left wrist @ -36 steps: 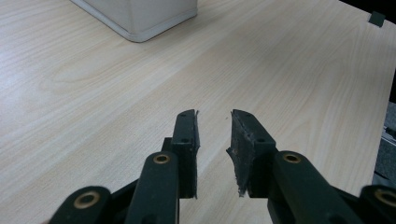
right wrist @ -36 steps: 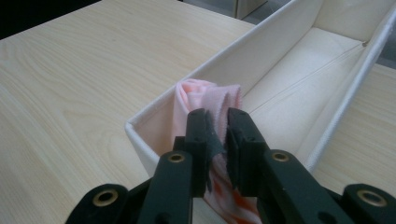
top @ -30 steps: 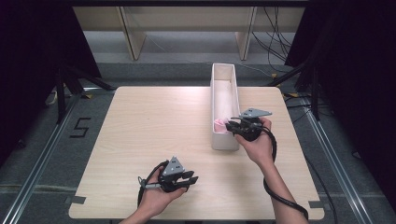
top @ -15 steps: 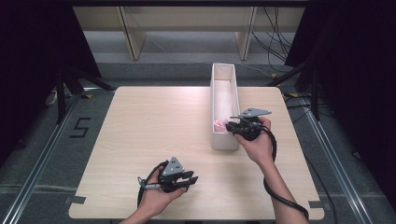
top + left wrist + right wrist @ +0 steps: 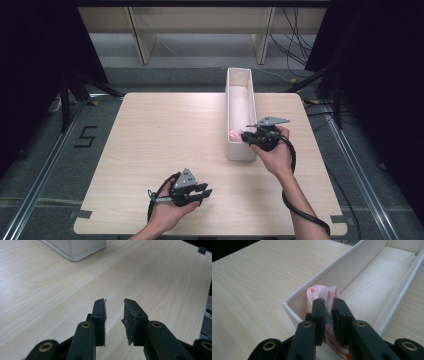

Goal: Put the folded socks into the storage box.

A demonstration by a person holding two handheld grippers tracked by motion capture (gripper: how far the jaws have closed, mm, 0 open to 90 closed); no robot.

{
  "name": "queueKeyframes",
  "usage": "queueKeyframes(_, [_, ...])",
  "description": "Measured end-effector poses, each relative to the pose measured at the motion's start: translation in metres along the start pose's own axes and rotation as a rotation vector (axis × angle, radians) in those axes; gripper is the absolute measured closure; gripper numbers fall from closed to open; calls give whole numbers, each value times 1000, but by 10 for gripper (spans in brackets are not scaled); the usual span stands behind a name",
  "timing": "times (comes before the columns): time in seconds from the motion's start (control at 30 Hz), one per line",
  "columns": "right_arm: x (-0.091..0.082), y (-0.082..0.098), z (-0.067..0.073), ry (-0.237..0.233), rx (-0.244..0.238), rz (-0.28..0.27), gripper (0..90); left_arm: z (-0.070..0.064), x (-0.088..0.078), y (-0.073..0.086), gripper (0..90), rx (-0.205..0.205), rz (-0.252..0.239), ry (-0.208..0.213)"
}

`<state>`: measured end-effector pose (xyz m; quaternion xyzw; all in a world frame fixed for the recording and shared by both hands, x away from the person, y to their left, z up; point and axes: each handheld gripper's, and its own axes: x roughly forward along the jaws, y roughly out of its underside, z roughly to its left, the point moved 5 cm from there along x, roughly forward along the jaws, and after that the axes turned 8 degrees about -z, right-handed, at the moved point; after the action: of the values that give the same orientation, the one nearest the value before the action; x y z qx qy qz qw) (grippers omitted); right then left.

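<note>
A long white box stands lengthwise on the right half of the wooden table. A rolled pink cloth sits upright in the box's near end. My right gripper reaches over the box's right wall. In the right gripper view its jaws pinch the top edge of the pink cloth inside the box. My left gripper rests low over the table's front edge, pointing right. In the left gripper view it stands open, with bare wood between its pads.
A corner of the white box shows at the top of the left gripper view. Beyond the table are wooden shelf legs, cables on the floor and dark stands at both sides.
</note>
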<state>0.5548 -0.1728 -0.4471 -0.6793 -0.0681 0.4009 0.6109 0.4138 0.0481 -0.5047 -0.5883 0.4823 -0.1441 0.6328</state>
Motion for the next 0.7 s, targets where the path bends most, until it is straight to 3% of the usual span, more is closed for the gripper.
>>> queueKeyframes(0.1, [0, -1, 0, -13, 13, -5, 795, 0, 0, 0, 702, -1, -2, 1])
queueKeyframes(0.13, [0, -1, 2, -13, 43, -2, 790, 0, 0, 0, 701, -1, -1, -3])
queueKeyframes(0.17, [-1, -1, 1, -13, 31, 2, 787, 0, 0, 0, 701, -1, -1, -3])
queueKeyframes(0.2, [-1, -1, 3, -14, 61, 4, 783, 0, 0, 0, 701, -2, -1, 0])
queueKeyframes(0.43, [-3, -4, 0, -6, 57, -7, 748, -1, 1, 0, 700, -4, -7, 7])
queueKeyframes(0.57, [-5, -6, 1, -8, 89, -28, 725, 0, 1, 0, 700, -2, -3, 7])
queueKeyframes(0.7, [-8, -10, -3, 5, 64, -45, 712, 0, 2, -1, 697, -1, -7, -1])
